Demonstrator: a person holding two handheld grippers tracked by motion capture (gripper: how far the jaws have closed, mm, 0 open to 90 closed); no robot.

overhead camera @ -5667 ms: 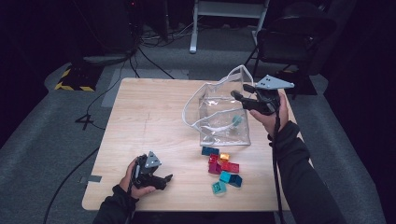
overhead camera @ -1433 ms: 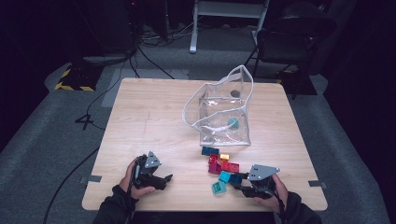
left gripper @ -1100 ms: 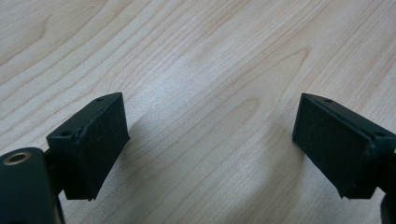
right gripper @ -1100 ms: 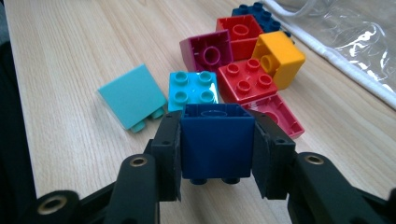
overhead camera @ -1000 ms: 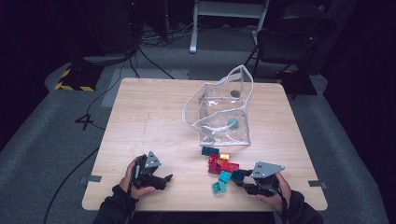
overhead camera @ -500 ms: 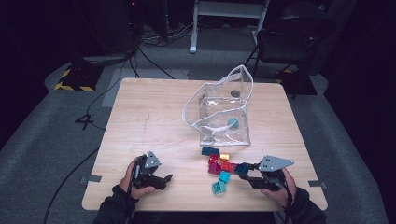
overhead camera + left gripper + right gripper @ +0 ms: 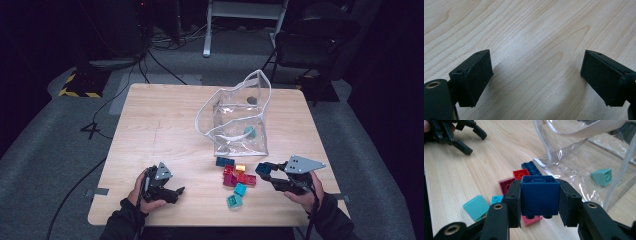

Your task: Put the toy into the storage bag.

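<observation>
High view: the clear plastic pouch with a white rim [image 7: 240,125] stands open on the light wooden tabletop [image 7: 160,125], a teal block [image 7: 248,132] already inside it. Just in front of the pouch lies a loose cluster of small plastic building blocks [image 7: 235,177] in red, magenta, yellow, blue and teal. To the right of that cluster the right hand-held gripper [image 7: 264,172] pinches a dark blue square building block [image 7: 261,169], clear of the pile. Well to the left of the pouch, the left hand-held gripper [image 7: 177,192] rests near the tabletop's front edge

Left gripper view: the left hand-held gripper [image 7: 536,77] has its jaws spread wide over bare wood, nothing between them

Right gripper view: the dark blue square building block [image 7: 540,195] sits squarely between the pads [image 7: 515,202], studs pointing down, pressed from both sides. Beyond it are the cluster and the pouch's clear wall, with the teal block [image 7: 602,177] behind that wall

Judging by this, the step in hand is carrying a picked block to the pouch. The next move calls for lifting it above the white rim, bringing it over the opening, then spreading the jaws so it drops inside; the floppy rim could snag the hand-held gripper if the approach is low
</observation>
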